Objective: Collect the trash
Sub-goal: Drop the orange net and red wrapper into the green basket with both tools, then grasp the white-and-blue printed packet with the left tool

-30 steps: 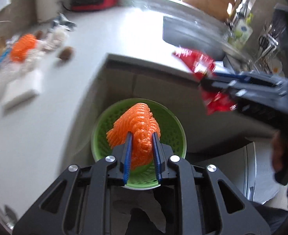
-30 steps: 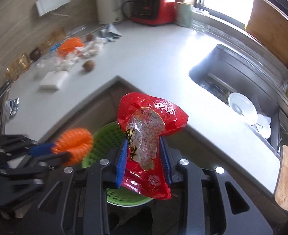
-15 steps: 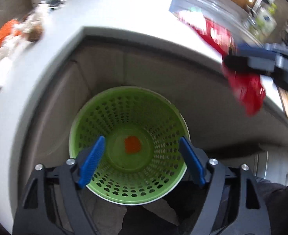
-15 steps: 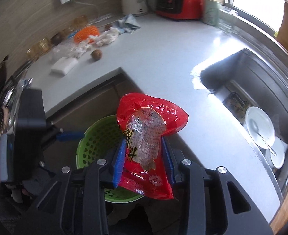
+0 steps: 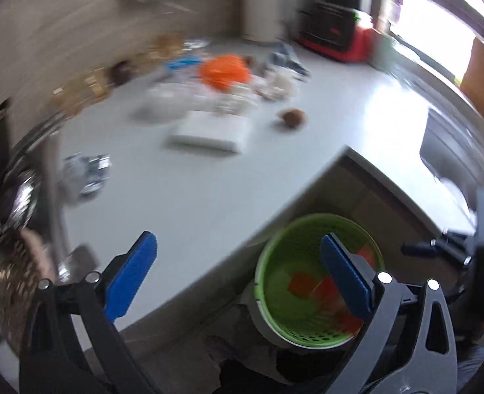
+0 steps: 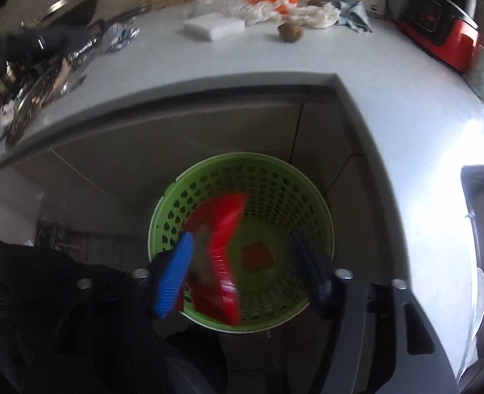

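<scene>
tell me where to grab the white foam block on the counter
Take the white foam block across its short width, coming straight down from above: it lies flat as a low slab, so only its long side edges offer the claw parallel faces. Both claws look open.

The right gripper (image 6: 245,271) stood spread above the green basket (image 6: 274,177) — a blurred red wrapper (image 6: 223,229) between its fingers.

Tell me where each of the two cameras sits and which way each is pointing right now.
Left wrist: on the left gripper, jaws open, facing across the white L-shaped countertop.
Right wrist: on the right gripper, jaws open, looking steeply down into the green perforated plastic basket, with the red plastic snack bag between them.
Shared: basket, countertop, orange mesh bag.
</scene>
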